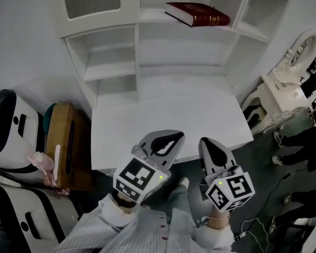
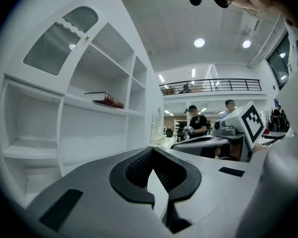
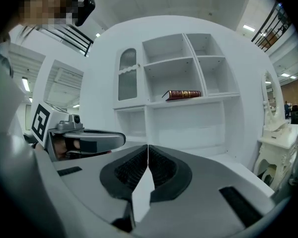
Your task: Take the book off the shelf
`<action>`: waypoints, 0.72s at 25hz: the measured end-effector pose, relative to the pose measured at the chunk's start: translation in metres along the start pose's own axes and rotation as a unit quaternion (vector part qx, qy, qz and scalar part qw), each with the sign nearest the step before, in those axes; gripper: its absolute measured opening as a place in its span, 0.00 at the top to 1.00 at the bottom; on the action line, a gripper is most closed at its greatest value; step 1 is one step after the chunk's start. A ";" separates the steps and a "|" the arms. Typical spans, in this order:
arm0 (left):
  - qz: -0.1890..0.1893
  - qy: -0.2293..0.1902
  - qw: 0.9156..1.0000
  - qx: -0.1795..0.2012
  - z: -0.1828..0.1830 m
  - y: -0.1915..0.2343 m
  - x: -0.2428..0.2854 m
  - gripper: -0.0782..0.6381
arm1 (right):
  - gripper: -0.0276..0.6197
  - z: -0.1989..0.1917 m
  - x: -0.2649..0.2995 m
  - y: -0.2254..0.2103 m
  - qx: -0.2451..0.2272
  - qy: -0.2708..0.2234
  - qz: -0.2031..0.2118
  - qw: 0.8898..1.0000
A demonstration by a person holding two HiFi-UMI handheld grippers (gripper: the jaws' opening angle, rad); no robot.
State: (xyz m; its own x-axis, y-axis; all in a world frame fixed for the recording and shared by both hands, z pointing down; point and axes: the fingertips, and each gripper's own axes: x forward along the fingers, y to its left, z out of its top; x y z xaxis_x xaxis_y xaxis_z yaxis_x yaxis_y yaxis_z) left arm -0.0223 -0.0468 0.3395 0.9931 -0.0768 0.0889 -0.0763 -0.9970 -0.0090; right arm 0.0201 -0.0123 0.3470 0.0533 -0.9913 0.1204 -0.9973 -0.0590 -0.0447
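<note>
The job is only at its start, and nothing is done yet. A big white shelf (image 1: 116, 62) is seen in front of both grippers. A white table top (image 1: 163, 123) is spread out between the grippers and the shelf. The dark red book (image 1: 198, 13) is laid flat on one board of the shelf. That board is ahead of both grippers and higher up, and the book is well apart from them. One corner of the book seems to poke out a little over the front edge of the board. The book is not touched by anything.

All the steps are left to do, it is judged. The grippers must be brought up to the book and at least one must be opened. Then the book must be gripped and lifted off the board.

The left gripper (image 1: 172, 136) is held low over the near edge of the table. Its two black pads are pressed together at the tips, so it is clenched, and nothing is held between them. The right gripper (image 1: 209, 143) is held just beside it, by the table's near edge. It is clenched in the same way. Nothing is held in it and nothing is touched by it.
</note>
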 end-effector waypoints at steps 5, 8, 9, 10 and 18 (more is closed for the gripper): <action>0.020 0.001 1.000 0.001 0.011 0.015 0.055 0.88 | 0.93 0.015 0.022 -0.053 -0.002 -0.006 0.020 1.000; 0.034 -0.002 0.999 0.003 0.021 0.021 0.088 0.88 | 0.93 0.024 0.032 -0.084 -0.006 -0.007 0.034 0.999; 0.040 -0.002 0.999 0.003 0.025 0.023 0.098 0.88 | 0.93 0.027 0.036 -0.095 -0.009 -0.008 0.039 0.999; 0.046 -0.003 0.999 0.004 0.028 0.025 0.109 0.88 | 0.93 0.031 0.039 -0.105 -0.013 -0.008 0.044 0.999; 0.106 -0.006 0.994 0.012 0.048 0.037 0.167 0.88 | 0.93 0.052 0.063 -0.165 -0.023 -0.018 0.103 0.994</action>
State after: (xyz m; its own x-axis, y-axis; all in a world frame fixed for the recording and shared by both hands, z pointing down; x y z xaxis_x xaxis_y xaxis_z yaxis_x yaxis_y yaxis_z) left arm 0.1447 -0.0961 0.3059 0.9558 -0.2853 0.0713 -0.2822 -0.9580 -0.0510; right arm 0.1906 -0.0712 0.3109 -0.1515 -0.9854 0.0771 -0.9884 0.1505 -0.0187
